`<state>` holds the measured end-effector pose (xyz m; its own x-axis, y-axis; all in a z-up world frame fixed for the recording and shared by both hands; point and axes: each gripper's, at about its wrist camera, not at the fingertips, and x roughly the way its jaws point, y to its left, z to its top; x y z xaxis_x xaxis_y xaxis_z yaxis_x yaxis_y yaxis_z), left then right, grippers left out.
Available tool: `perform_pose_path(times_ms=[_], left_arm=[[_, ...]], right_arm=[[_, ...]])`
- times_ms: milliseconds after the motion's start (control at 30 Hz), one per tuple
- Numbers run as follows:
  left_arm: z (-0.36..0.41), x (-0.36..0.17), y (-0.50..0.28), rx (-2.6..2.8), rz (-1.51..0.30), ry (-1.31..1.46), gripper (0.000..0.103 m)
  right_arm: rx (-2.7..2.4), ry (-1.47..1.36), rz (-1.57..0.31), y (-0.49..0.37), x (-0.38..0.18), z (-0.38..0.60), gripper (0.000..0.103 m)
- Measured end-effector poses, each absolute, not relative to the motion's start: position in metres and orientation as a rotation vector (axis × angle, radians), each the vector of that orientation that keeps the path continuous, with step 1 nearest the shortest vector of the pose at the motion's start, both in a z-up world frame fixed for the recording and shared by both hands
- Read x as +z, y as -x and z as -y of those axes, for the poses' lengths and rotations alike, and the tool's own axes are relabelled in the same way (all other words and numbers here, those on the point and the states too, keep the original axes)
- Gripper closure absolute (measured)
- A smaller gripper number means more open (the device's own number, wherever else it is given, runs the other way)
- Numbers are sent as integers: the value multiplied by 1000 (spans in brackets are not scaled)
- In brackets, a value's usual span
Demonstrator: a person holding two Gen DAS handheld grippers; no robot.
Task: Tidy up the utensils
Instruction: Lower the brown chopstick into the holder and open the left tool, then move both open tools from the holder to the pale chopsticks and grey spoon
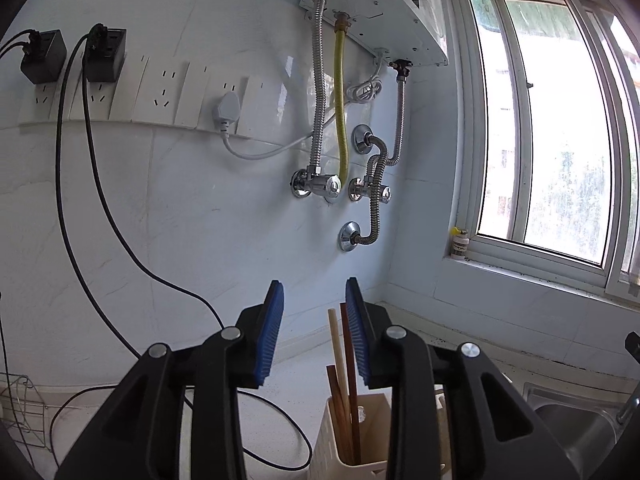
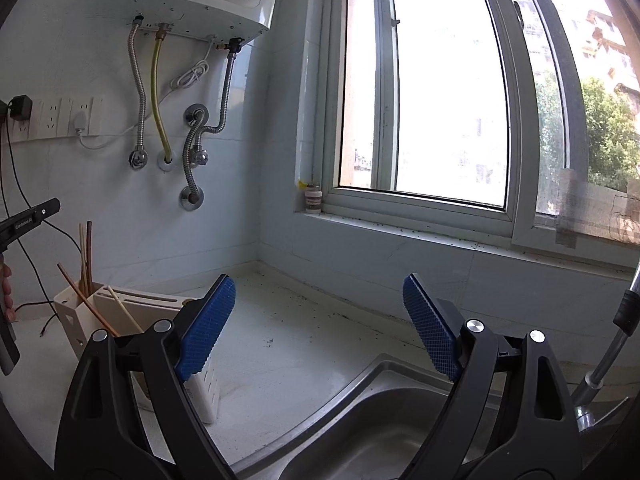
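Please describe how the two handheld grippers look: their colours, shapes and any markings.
Both grippers are alike. The left gripper and the right gripper each have black plastic linkage arms with triangular cut-outs and round silver pivot pins. Each finger ends in a flat blue pad with a fine ribbed, grid-like texture. From the right wrist view, the left gripper's side shows small white lettering, too small to read.

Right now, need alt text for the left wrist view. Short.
The open left gripper hovers above a cream utensil holder on the counter, with several wooden chopsticks standing in it beside the right-hand blue pad. Behind are a tiled wall with a water heater, hoses, a row of sockets, a window on the right and a steel sink at lower right.
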<state>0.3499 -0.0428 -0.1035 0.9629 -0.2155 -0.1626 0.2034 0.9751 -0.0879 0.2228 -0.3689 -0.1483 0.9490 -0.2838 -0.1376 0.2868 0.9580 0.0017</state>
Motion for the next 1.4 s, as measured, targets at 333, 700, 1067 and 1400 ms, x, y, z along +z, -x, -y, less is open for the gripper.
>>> perform_pose_path(times_ms=[333, 700, 1067, 1400], left_arm=[[-8, -84, -302, -137, -166, 4, 16], [-69, -76, -247, -3, -305, -20, 5], [-142, -83, -198, 171, -442, 42, 5], [-186, -122, -153, 271, -620, 154, 5]], right_arm=[[-187, -55, -120, -234, -145, 331, 21], [31, -98, -124, -251, -130, 272, 10], [280, -99, -148, -258, -113, 196, 8], [541, -13, -328, -262, -134, 120, 16]])
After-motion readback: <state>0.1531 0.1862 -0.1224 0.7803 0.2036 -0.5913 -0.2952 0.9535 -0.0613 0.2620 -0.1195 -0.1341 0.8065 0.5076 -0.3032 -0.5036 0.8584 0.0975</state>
